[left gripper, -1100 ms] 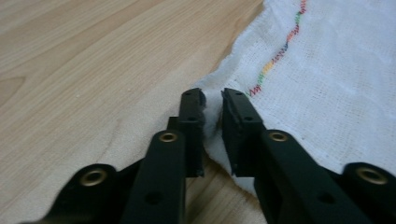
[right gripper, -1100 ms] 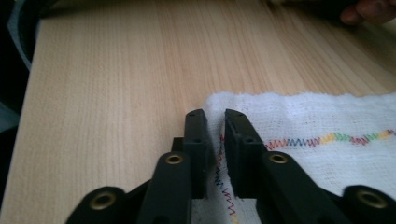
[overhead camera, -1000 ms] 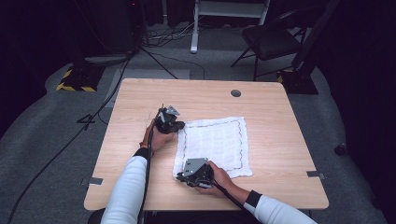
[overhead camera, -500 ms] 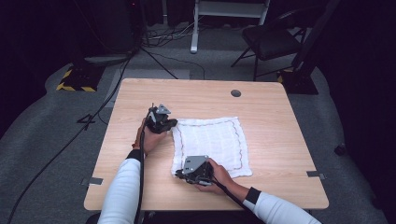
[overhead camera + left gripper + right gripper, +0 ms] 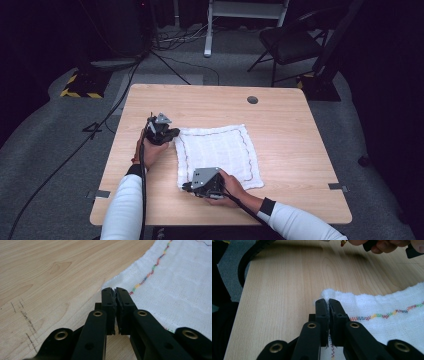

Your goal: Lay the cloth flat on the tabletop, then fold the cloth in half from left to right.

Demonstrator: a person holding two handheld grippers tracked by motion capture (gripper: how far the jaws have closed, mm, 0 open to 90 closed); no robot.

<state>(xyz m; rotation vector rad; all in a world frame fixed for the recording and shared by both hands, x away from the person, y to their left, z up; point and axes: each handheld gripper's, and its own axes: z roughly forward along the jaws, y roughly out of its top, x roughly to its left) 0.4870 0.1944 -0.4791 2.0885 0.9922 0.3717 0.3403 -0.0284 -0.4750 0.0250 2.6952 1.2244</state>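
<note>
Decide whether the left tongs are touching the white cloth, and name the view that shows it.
Touching. In the left gripper view, the left tongs are shut on the corner edge of the white cloth.

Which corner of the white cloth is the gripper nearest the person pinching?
The right gripper pinches the cloth's near-left corner. The left gripper takes the far-left one; the right-side corners lie free.

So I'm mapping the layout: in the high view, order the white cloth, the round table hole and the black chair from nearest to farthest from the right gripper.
From the right gripper:
1. white cloth, right at it, mid-table.
2. round table hole, near the far edge.
3. black chair, on the floor beyond the table.
</note>
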